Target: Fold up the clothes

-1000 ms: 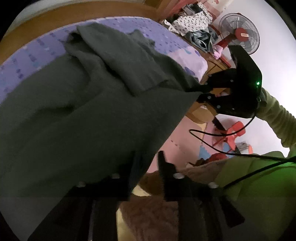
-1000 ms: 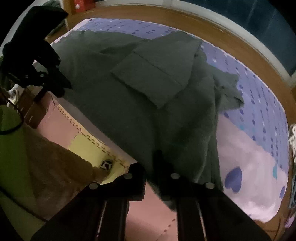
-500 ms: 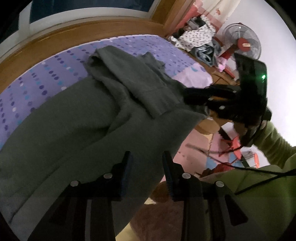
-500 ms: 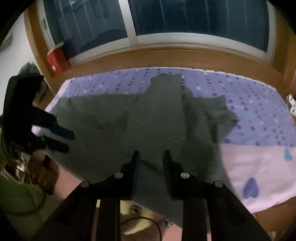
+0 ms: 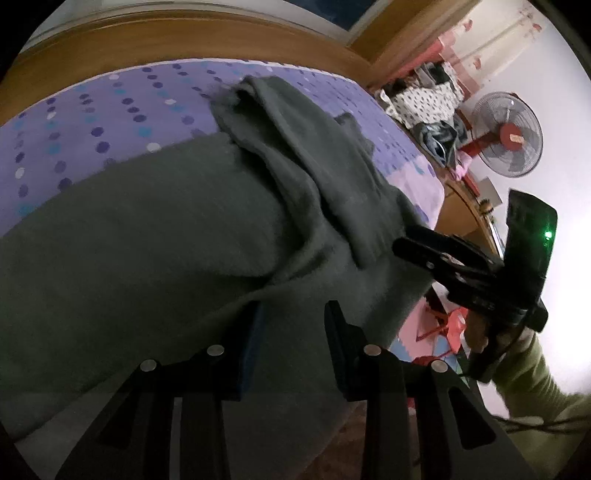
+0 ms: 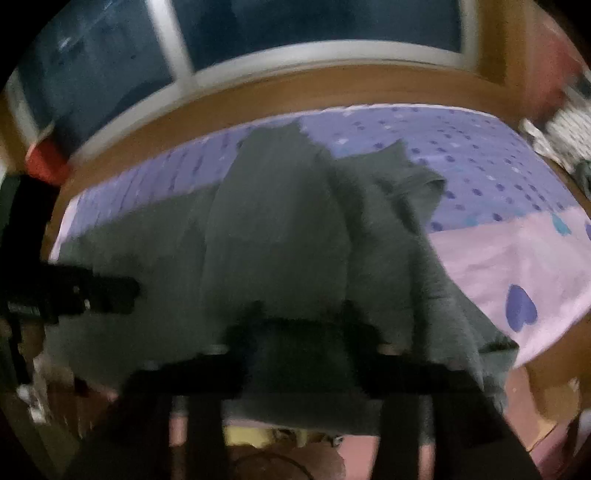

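Note:
A dark grey-green garment (image 5: 166, 240) lies spread on the purple dotted bed sheet (image 5: 110, 110), with one sleeve folded across its body and its near hem hanging over the bed edge. My left gripper (image 5: 293, 328) hovers over that near hem, fingers apart, with cloth beneath them and nothing pinched. My right gripper (image 5: 404, 238) is at the garment's right edge. In the blurred right wrist view its jaws (image 6: 303, 314) are opening above the garment (image 6: 277, 221) and do not press on it. The left gripper (image 6: 110, 291) shows at that view's left.
A wooden frame (image 5: 184, 40) and a dark window (image 6: 295, 26) run behind the bed. A fan (image 5: 508, 138) and a pile of clothes (image 5: 424, 99) stand at the right. Pink floor mats (image 5: 424, 321) lie below the bed edge. A person's green sleeve (image 5: 528, 376) follows the right gripper.
Both grippers have let go of the garment's hem, which now rests on the bed. The right gripper has rolled level and spread its jaws. The left gripper has moved in over the garment.

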Available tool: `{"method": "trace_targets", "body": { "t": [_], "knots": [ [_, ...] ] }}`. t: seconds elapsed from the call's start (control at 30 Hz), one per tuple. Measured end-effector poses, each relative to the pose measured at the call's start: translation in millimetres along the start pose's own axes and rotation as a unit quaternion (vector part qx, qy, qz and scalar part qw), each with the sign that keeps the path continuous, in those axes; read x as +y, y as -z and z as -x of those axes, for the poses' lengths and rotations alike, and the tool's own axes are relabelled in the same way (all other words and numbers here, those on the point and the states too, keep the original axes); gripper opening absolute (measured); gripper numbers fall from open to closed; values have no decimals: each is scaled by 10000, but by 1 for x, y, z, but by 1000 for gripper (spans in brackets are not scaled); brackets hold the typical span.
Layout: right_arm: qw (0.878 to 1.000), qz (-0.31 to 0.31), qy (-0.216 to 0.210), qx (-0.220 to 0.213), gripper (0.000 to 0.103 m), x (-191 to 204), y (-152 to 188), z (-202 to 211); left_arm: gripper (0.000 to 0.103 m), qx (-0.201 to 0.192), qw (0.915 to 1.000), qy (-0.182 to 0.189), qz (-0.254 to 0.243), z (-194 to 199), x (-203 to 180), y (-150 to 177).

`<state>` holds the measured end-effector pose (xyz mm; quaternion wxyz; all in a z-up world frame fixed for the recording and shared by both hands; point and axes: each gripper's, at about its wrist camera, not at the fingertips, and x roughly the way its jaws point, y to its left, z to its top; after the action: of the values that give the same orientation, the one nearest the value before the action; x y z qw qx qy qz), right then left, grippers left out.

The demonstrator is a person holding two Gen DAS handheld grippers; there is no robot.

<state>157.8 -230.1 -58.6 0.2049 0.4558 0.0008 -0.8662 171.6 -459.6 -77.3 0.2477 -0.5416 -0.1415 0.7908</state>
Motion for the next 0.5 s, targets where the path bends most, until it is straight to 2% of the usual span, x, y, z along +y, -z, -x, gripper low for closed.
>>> {"method": "trace_targets", "body": {
  "t": [0.13, 0.3, 0.33, 0.37, 0.4, 0.43, 0.5],
  "knots": [
    [9989, -407, -231, -99, 64, -6, -9, -2, 35, -166, 9989, -416, 100, 6, 1, -1],
    [9983, -580, 2, 115, 64, -6, -8, -28, 35, -289, 9960, -519, 668, 19, 12, 5],
    [9986, -523, 46, 14, 56, -4, -8, -28, 35, -333, 9951, -610, 707, 23, 15, 6],
    [9990, -450, 44, -29, 42, -2, -9, -29, 35, -387, 9942, -702, 714, 27, 18, 8],
    [9993, -377, 42, -73, 33, 1, -9, -30, 35, -441, 9933, -794, 720, 32, 21, 11],
    [9993, -340, 44, -118, 14, 3, -10, -30, 35, -471, 9926, -847, 727, 36, 24, 13],
    [9986, -477, 69, -237, 11, 4, -14, -24, 35, -438, 9930, -801, 748, 42, 32, 17]
  ]
}}
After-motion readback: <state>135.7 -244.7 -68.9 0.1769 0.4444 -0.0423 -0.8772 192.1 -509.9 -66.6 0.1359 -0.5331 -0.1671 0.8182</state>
